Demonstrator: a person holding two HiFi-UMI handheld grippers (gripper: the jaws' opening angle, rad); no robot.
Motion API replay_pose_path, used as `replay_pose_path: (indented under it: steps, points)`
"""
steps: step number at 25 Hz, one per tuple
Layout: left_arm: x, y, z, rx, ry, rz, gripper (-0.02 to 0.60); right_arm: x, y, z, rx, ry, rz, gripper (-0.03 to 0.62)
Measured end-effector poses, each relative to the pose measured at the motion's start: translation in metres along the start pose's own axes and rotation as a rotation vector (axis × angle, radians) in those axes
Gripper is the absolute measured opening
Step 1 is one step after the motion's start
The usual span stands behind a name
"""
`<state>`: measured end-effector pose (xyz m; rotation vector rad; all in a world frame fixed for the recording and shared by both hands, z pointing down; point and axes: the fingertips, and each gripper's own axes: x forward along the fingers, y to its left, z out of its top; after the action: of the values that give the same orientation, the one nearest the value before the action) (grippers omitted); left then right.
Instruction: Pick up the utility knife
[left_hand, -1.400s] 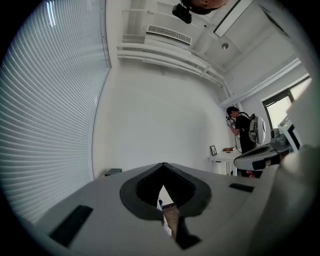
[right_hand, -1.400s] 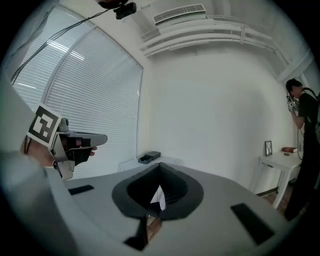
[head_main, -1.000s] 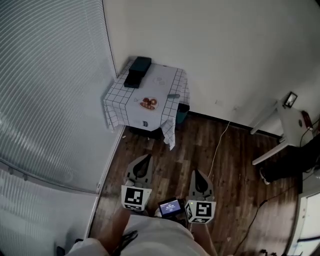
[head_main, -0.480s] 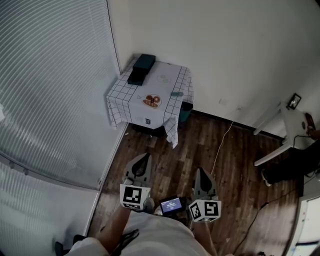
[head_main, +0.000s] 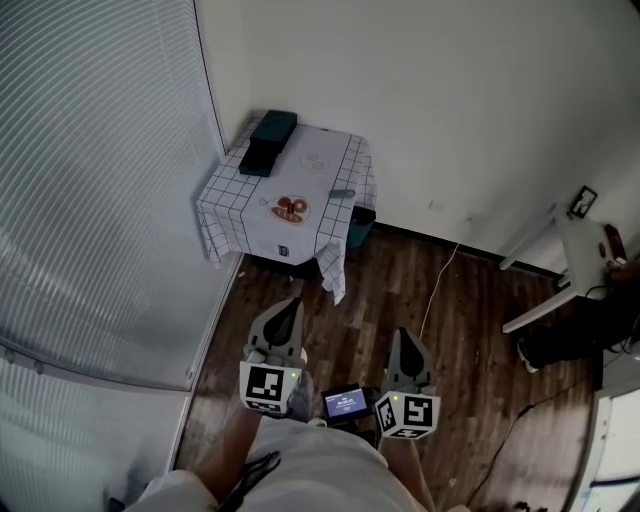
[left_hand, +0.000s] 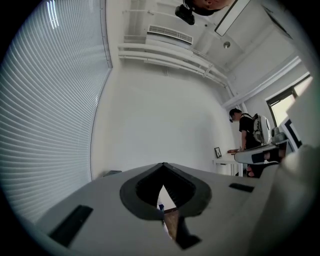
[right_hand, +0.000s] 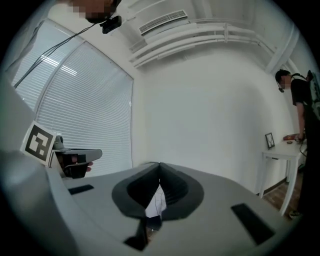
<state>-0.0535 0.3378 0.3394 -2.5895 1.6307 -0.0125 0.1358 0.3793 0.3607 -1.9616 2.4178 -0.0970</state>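
Note:
The utility knife (head_main: 343, 194) is a small grey-teal object lying near the right edge of a small table with a checked cloth (head_main: 235, 205) in the room's corner. Both grippers are held level over the wood floor, well short of the table and pointing toward it. In the head view my left gripper (head_main: 292, 302) and right gripper (head_main: 401, 335) are both shut and hold nothing. The left gripper view shows the left gripper (left_hand: 163, 165) with its tips meeting. The right gripper (right_hand: 159, 164) looks the same in its own view.
The table also carries a dark box (head_main: 262, 143) and a plate with red items (head_main: 290, 208). A teal bin (head_main: 360, 228) stands under it. Window blinds (head_main: 90, 180) line the left. A cable (head_main: 435, 290) runs over the floor. A white desk (head_main: 585, 250) and a person (left_hand: 247, 137) are at the right.
Both grippers have moved a little forward toward the table, and the head view has shifted slightly. Both stay shut.

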Motion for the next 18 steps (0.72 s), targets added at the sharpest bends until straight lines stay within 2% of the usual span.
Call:
replay_pose_path:
  steps: [5,18]
  points:
    - [0.047,0.022,-0.007,-0.001,-0.002,-0.013,0.003,0.049,-0.011,-0.003,-0.007,0.005,-0.016,0.005]
    - [0.185,0.113,-0.017,-0.023,0.014,-0.028,0.003,0.207,-0.020,0.003,-0.013,0.022,-0.033,0.005]
